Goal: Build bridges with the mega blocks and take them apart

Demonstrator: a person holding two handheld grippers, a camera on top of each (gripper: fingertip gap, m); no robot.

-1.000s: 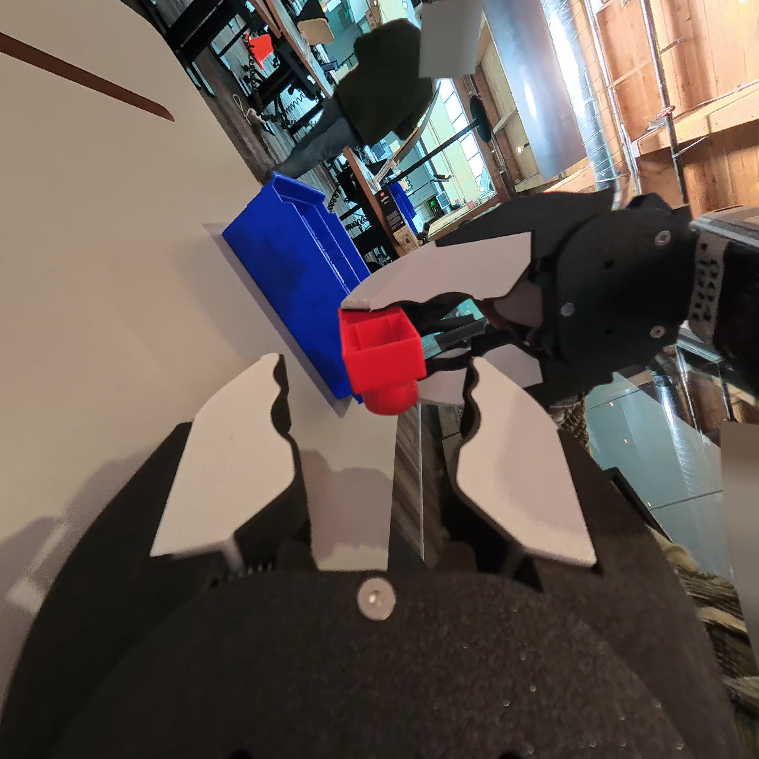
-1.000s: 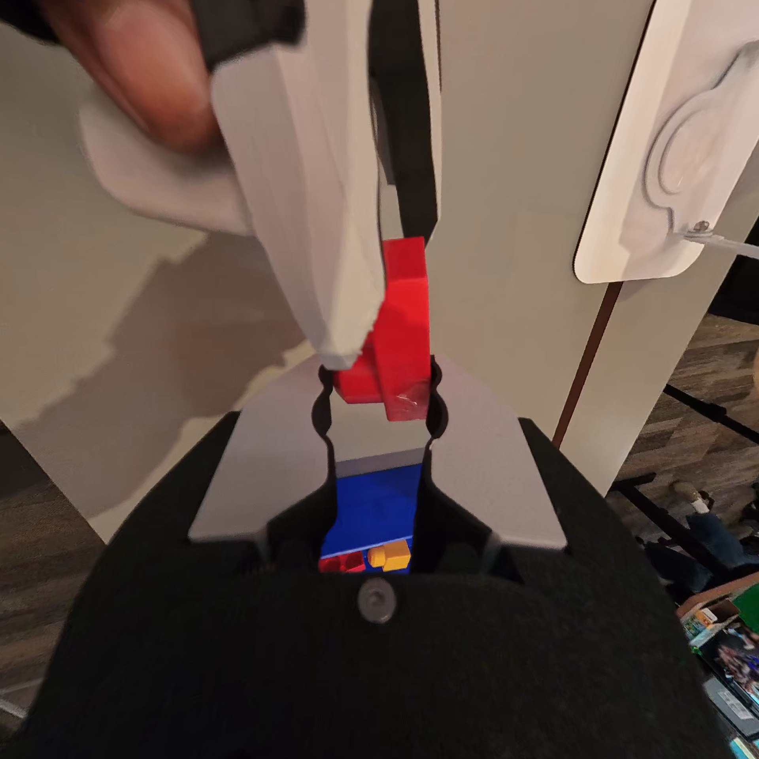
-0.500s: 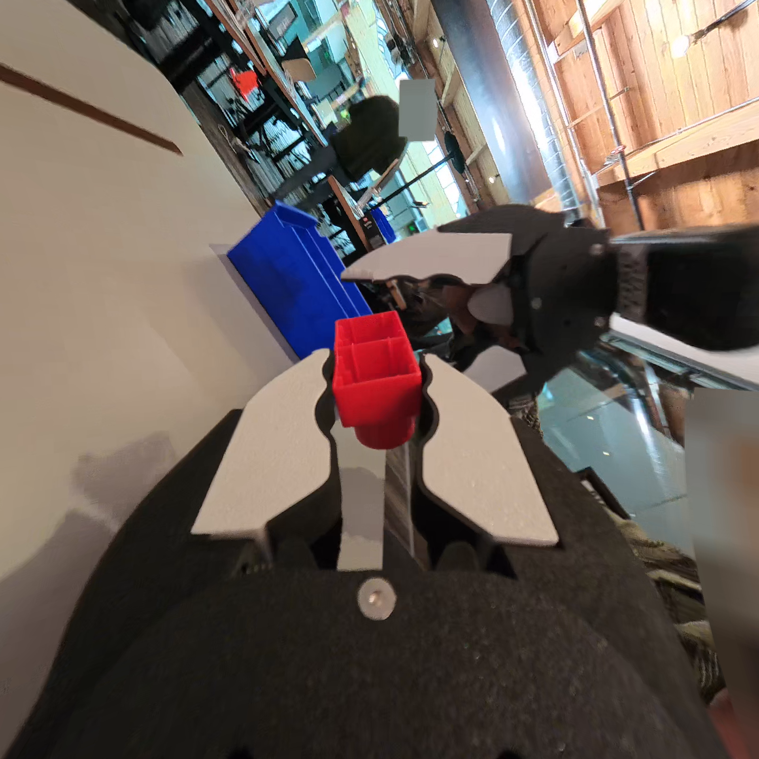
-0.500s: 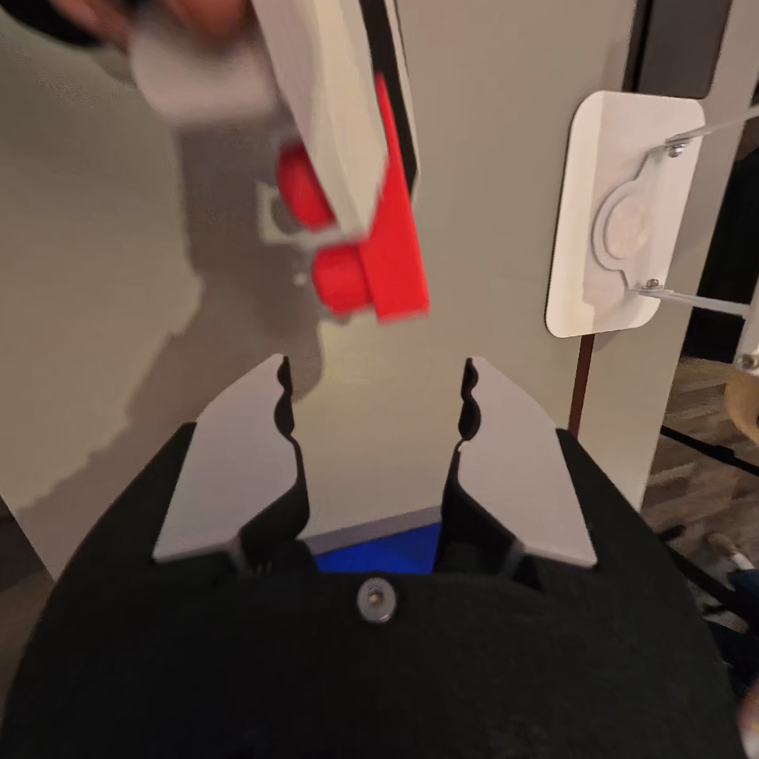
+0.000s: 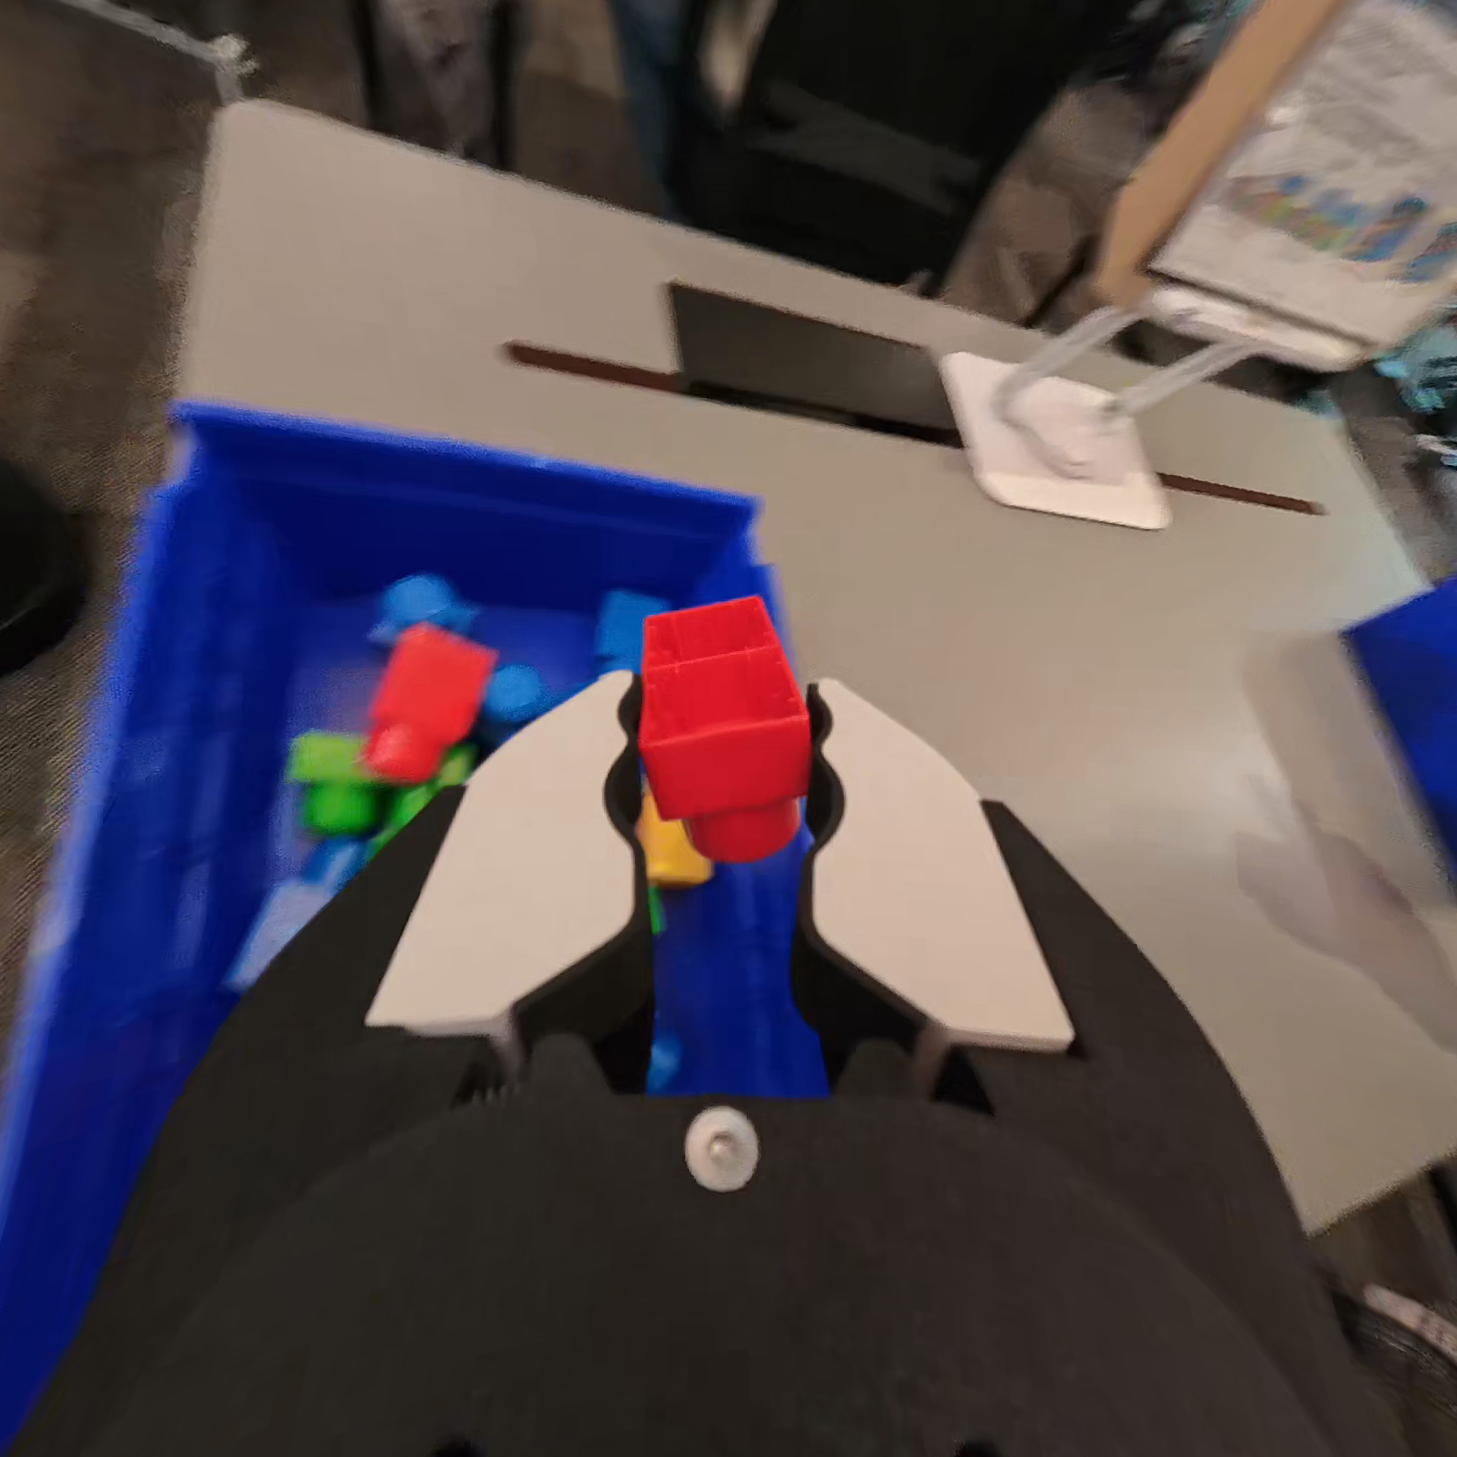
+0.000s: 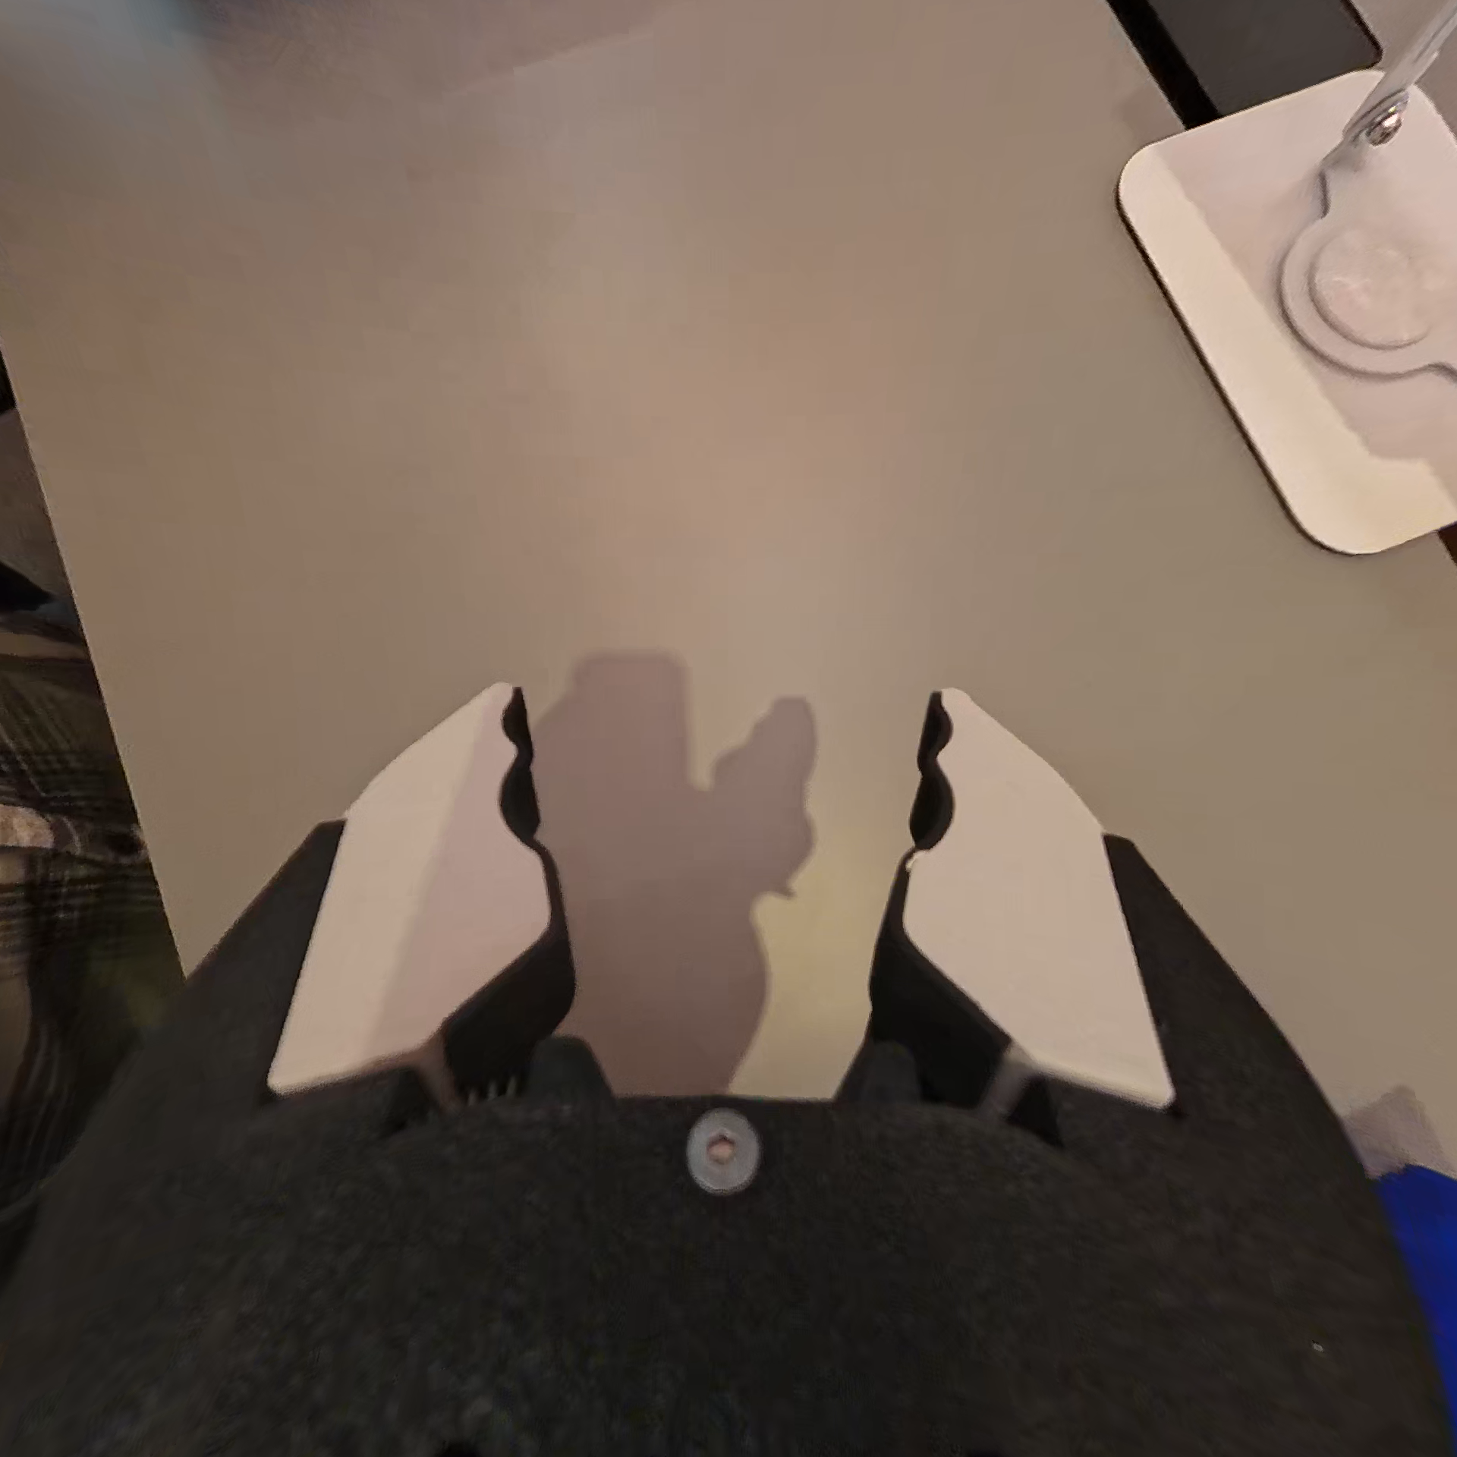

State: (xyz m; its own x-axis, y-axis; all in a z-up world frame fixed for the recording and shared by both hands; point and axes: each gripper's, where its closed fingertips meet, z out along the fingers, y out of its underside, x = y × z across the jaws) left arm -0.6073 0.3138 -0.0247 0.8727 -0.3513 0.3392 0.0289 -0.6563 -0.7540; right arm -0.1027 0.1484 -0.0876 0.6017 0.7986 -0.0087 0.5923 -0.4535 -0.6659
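While clamped, red block (image 5: 721, 721) between left tongs (image 5: 721, 709).

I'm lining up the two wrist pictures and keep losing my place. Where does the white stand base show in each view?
Left wrist view: the white stand base sits on the grey table at upper right, beyond the red block held in the left gripper.
Right wrist view: it lies at the top right corner, cut by the edge.
Shared landmark: the table's dark slot.
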